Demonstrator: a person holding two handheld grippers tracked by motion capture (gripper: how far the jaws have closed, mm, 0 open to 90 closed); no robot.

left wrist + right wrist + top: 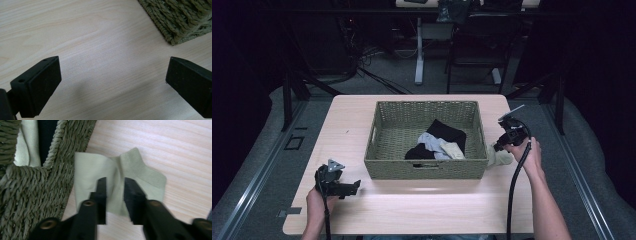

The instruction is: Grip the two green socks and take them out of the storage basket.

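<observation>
Beside basket's [427, 170] right wall: right gripper [115, 182] jaws parted, straddling beige sock [130, 167] fold | tabletop's [412, 210] near-left corner: left gripper [112, 82] released, empty

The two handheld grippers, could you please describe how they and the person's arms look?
Both are black. The left gripper bears a grey three-cornered plate on top; its jaws end in blocky black pads with small holes along the edge. The right gripper also carries a grey plate, and a thick black cable trails from it toward the table's near edge. The forearms are bare, with no sleeves in sight.
</observation>
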